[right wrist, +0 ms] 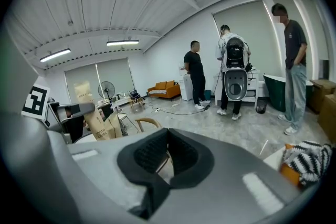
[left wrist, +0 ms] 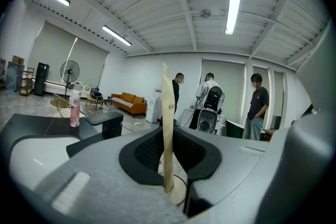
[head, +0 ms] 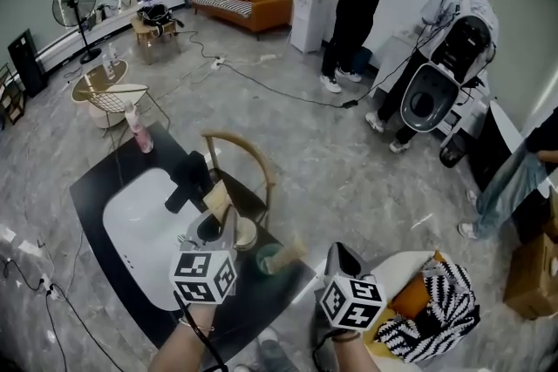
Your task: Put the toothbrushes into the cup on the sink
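**Carrying a toothbrush pack toward the cup**

Scanning from the left of the head view: a pink bottle (head: 139,133) stands at the far corner of the black counter (head: 96,179); the white sink (head: 131,213) is set into that counter, with a black faucet (head: 187,179) at its far rim; a wooden chair (head: 248,161) sits behind it.

The left gripper (head: 216,220) hangs over the near right end of the sink, clenched on a toothbrush pack (head: 217,198), a flat beige card box; in the left gripper view the pack (left wrist: 167,102) stands upright and edge-on, pinched between the pads, with its top well above the left gripper (left wrist: 169,157); the right gripper view shows print on its face reading tooth brush.

The cup (head: 268,261) sits just right of the left gripper on the counter's near edge; a pale strip leans at its rim, and I cannot tell what it is.

The right gripper (head: 340,255) hovers right of the cup; its jaws are pressed together with nothing between them in the right gripper view (right wrist: 167,152); a striped cloth (head: 436,309) lies further right.

Step in hand, as I judge it: transport, with the pack gripped and not yet in the cup.

Next move likely calls for shifting the pack right until it is over the cup mouth; lowering its bottom end inside the rim; only then letting the jaws go; the tall, light pack could tip the cup.
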